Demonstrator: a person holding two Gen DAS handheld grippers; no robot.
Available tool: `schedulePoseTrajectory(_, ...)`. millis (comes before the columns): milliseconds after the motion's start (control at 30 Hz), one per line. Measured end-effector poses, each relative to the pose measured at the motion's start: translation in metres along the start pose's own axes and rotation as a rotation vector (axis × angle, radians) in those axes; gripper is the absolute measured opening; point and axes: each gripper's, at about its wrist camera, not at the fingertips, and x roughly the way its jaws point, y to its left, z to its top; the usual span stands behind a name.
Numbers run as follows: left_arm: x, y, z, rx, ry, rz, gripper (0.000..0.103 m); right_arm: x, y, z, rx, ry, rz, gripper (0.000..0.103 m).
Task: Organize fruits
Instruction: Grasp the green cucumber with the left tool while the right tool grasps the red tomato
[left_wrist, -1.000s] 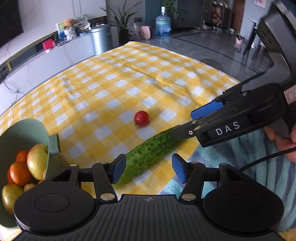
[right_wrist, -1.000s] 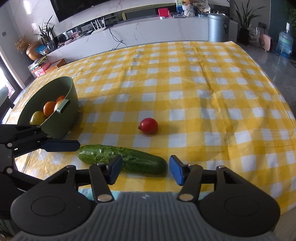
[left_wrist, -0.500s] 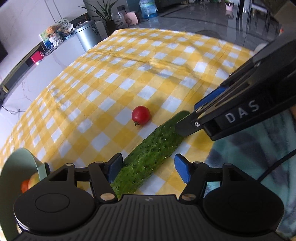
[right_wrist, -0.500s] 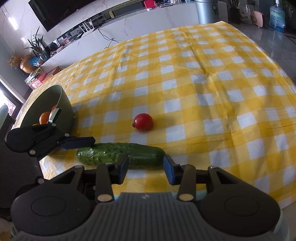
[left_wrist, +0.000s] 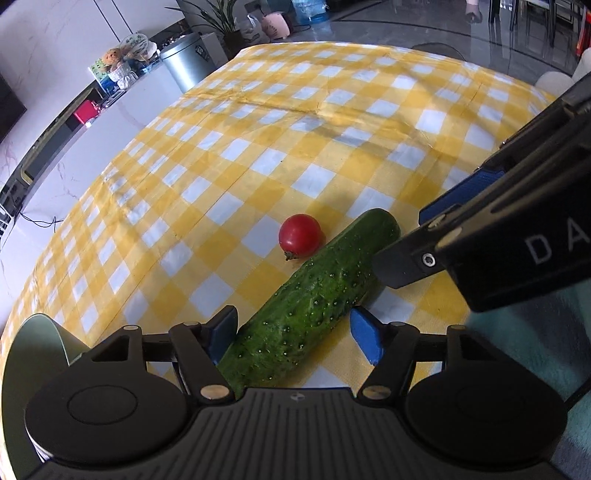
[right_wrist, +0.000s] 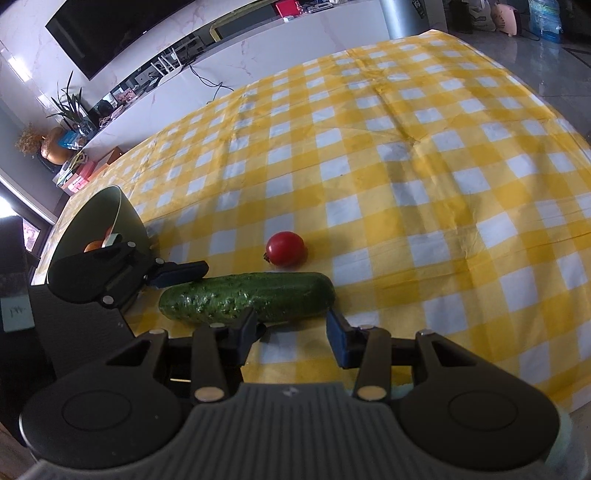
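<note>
Since the left camera looks down its own fingers, start there: the left gripper (left_wrist: 293, 330) has its jaws opening right now, spread wide, with the cucumber (left_wrist: 314, 295) lying on the tablecloth (left_wrist: 258, 147) between the two blue pads. I see a sliver of gap on the left pad's side, and the right pad sits just beside the skin, so it isn't pinching anything. The cucumber runs diagonally away from this gripper toward the upper right. The tomato (left_wrist: 300, 234) is straight ahead of the fingertips, just beside the cucumber's far half on its left. The green bowl (left_wrist: 37, 339) peeks in at the far left, beside the gripper body. The right gripper (left_wrist: 402, 240) comes in from the right at the cucumber's far end, one dark fingertip right against the cucumber's side and a blue pad past the tip. From the right camera, its own jaws are partly spread with a clear gap, and the cucumber (right_wrist: 251, 295) lies crosswise just beyond the fingertips, right end roughly over the right pad. Can't tell if the pads touch it, but nothing is squeezed. The tomato (right_wrist: 286, 248) is just behind the cucumber, dead ahead. Off to the left, the left gripper (right_wrist: 177, 275) has one blue pad at the cucumber's other end, and the bowl (right_wrist: 125, 221) is behind it, with an orange (right_wrist: 94, 244) showing inside.
</note>
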Motion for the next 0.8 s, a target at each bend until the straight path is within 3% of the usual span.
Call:
schedulePoseTrajectory(167, -0.004, -0.005, -0.002, 0.012, -0.008, 0.028, 0.068, 0.0, -0.001, 0.001, 0.008, -0.005, -0.006, 0.041)
schedulePoseTrajectory(233, -0.007, -0.004, -0.002, -0.001, -0.001, 0.027, 0.061, 0.0, -0.002, 0.001, 0.015, -0.011, -0.009, 0.041)
schedulePoseTrajectory(500, -0.025, 0.012, -0.01, -0.136, 0.011, -0.068, 0.042, -0.002, -0.003, 0.001, 0.023, -0.024, -0.021, 0.041)
schedulePoseTrajectory(800, -0.043, 0.034, -0.033, -0.355, -0.016, -0.088, 0.04, -0.003, -0.001, 0.0, 0.014, -0.028, -0.029, 0.041)
